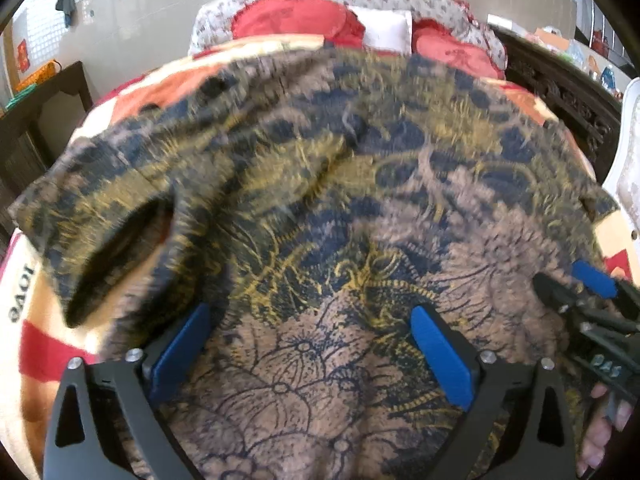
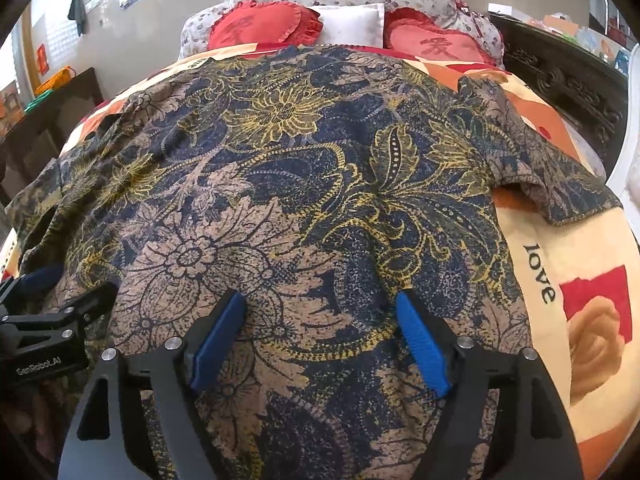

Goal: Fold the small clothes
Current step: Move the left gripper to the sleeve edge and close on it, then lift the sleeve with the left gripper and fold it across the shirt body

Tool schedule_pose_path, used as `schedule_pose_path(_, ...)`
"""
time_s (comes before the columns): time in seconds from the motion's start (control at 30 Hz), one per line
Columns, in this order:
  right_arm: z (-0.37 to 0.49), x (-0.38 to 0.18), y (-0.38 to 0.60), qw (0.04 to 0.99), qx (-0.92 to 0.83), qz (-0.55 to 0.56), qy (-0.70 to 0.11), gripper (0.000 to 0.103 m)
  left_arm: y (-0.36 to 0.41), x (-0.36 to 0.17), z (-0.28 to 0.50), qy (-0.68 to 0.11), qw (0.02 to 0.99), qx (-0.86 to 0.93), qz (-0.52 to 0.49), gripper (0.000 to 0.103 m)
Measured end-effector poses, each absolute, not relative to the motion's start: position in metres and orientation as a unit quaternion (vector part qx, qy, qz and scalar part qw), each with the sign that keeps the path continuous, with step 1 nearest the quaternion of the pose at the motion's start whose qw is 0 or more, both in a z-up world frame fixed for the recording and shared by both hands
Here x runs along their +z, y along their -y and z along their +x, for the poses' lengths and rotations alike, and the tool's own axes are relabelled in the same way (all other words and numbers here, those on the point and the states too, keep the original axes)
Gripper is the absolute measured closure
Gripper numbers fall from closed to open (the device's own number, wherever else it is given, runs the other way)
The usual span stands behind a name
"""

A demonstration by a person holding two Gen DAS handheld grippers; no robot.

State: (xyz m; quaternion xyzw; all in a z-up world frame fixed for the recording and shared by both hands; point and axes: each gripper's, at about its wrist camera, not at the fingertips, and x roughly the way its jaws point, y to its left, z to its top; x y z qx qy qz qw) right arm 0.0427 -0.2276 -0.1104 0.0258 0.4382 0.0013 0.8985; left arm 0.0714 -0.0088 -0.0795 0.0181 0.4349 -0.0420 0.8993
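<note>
A short-sleeved shirt (image 2: pixel 304 184) with a navy, tan and yellow flower print lies spread on a bed, hem end near me, sleeves out to both sides. It also fills the left wrist view (image 1: pixel 340 208), blurred, with its left sleeve (image 1: pixel 112 240) puffed open. My left gripper (image 1: pixel 308 316) is open just above the near part of the shirt, blue pads wide apart, holding nothing. My right gripper (image 2: pixel 320 304) is open over the hem area too, empty. The right gripper shows at the right edge of the left wrist view (image 1: pixel 576 280); the left gripper shows at the left edge of the right wrist view (image 2: pixel 68 288).
The bed has an orange, cream and red quilt (image 2: pixel 580 312) printed with "love". Two red heart cushions (image 2: pixel 264 26) and a white pillow (image 2: pixel 352 24) lie at the head. A dark carved wooden cabinet (image 2: pixel 572 88) stands to the right, a dark table (image 2: pixel 52 112) to the left.
</note>
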Motion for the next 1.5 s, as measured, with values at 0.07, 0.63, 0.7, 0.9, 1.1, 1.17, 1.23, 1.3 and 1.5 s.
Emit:
schedule_pose_path(0.07,0.043,-0.11,0.227,0.898,0.002,0.026,-0.438,0.011,0.002,-0.058,0.06,-0.413,0.909,-0.058,0.014,0.006)
schedule_pose_path(0.63,0.042,-0.11,0.23,0.9,0.011,0.039,-0.435,0.009,-0.111,-0.07,0.07,-0.331,0.855,-0.189,0.35,0.014)
schedule_pose_path(0.7,0.042,-0.11,0.231,0.9,0.012,0.04,-0.434,0.009,-0.101,-0.081,0.077,-0.35,0.842,-0.221,0.347,0.02)
schedule_pose_path(0.9,0.042,-0.11,0.232,0.901,0.013,0.043,-0.432,0.008,-0.104,-0.087,0.113,-0.407,0.835,-0.233,0.288,0.019)
schedule_pose_path(1.1,0.042,-0.11,0.233,0.902,0.015,0.045,-0.43,0.008,-0.113,-0.082,0.121,-0.446,0.834,-0.198,0.259,0.094)
schedule_pose_path(1.17,0.042,-0.109,0.233,0.902,0.015,0.046,-0.43,0.008,-0.118,-0.073,0.121,-0.448,0.835,-0.185,0.259,0.097)
schedule_pose_path(1.23,0.043,-0.109,0.233,0.902,0.015,0.045,-0.43,0.008,-0.127,-0.053,0.12,-0.441,0.845,-0.165,0.253,0.098)
schedule_pose_path(1.3,0.043,-0.109,0.233,0.902,0.015,0.045,-0.43,0.008,-0.148,-0.013,0.119,-0.419,0.871,-0.148,0.207,0.098)
schedule_pose_path(1.5,0.042,-0.11,0.232,0.902,0.015,0.045,-0.43,0.008,-0.262,0.092,0.135,-0.365,0.928,-0.002,0.076,0.098)
